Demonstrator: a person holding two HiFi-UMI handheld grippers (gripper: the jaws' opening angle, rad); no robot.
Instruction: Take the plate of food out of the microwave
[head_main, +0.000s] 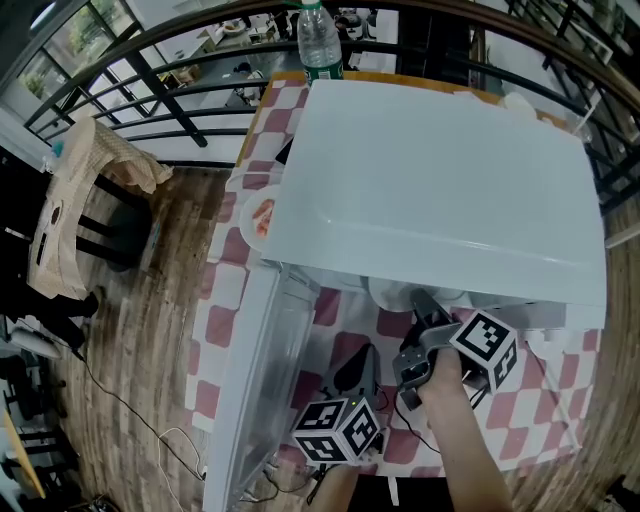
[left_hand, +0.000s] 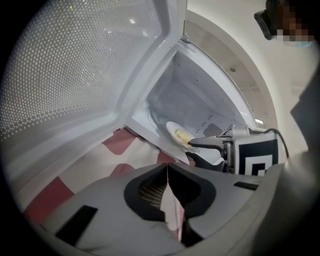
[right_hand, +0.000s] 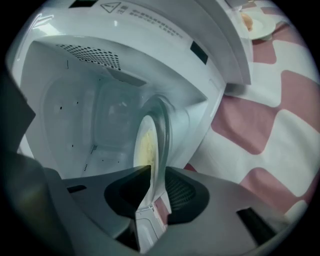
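The white microwave (head_main: 440, 170) stands on the checked table with its door (head_main: 265, 370) swung wide to the left. Inside lies a white plate (left_hand: 177, 132) with yellowish food. My right gripper (head_main: 420, 300) reaches into the cavity; its jaws are open and straddle the near rim of the plate (right_hand: 147, 150), one finger above it and one below. From the left gripper view, the right gripper (left_hand: 192, 150) shows at the plate's edge. My left gripper (head_main: 362, 358) hovers shut and empty over the tablecloth in front of the door.
A second plate (head_main: 262, 215) with food sits on the table left of the microwave. A water bottle (head_main: 318, 40) stands behind it. The red-and-white tablecloth (head_main: 540, 410) runs to the near edge. A chair (head_main: 75, 200) draped with cloth stands on the wooden floor at left.
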